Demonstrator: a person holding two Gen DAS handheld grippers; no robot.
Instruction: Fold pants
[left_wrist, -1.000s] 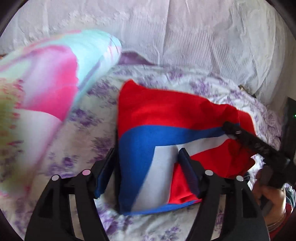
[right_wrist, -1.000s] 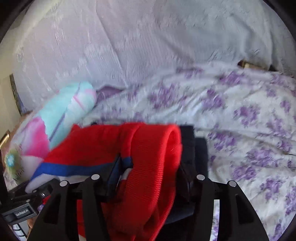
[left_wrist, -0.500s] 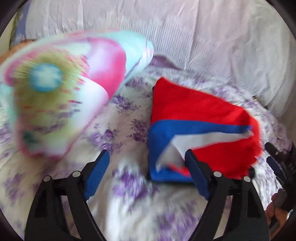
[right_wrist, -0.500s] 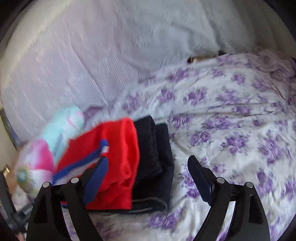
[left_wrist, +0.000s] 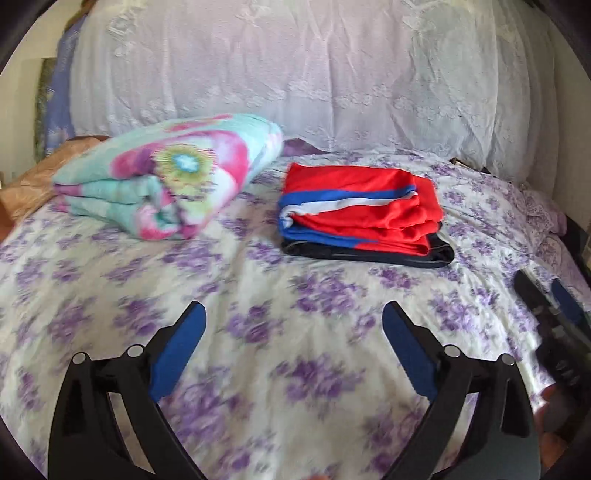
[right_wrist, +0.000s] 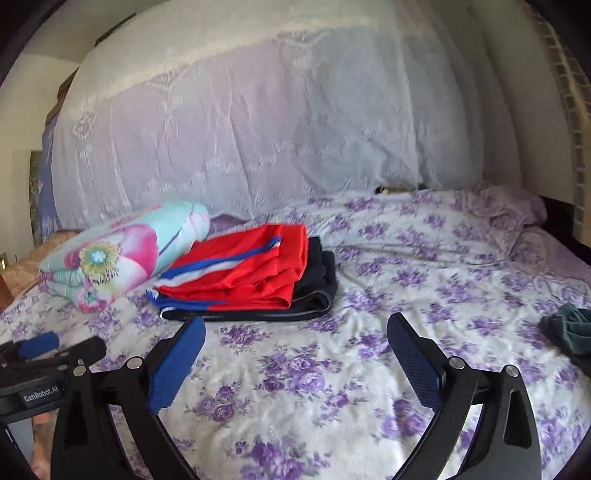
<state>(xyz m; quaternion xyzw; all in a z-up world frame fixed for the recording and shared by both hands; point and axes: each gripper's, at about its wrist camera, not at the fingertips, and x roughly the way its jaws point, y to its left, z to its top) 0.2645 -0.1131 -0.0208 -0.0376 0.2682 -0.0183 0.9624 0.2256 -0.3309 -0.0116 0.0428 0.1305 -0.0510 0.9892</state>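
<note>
The red pants with blue and white stripes (left_wrist: 364, 206) lie folded on top of a folded black garment (left_wrist: 436, 256) on the floral bed. They also show in the right wrist view (right_wrist: 243, 275), with the black garment (right_wrist: 317, 284) under them. My left gripper (left_wrist: 293, 332) is open and empty, well back from the stack. My right gripper (right_wrist: 295, 339) is open and empty, just in front of the stack. The right gripper shows at the right edge of the left wrist view (left_wrist: 554, 314), and the left gripper at the left edge of the right wrist view (right_wrist: 48, 354).
A folded colourful floral blanket (left_wrist: 173, 188) lies left of the stack. A dark green-grey garment (right_wrist: 572, 332) lies crumpled at the right on the bed sheet (right_wrist: 424, 258). A white lace cover (left_wrist: 332, 74) rises behind the bed.
Both grippers have let go of the red pants, opened, and pulled back from the stack. The pants now rest folded on the black garment.
</note>
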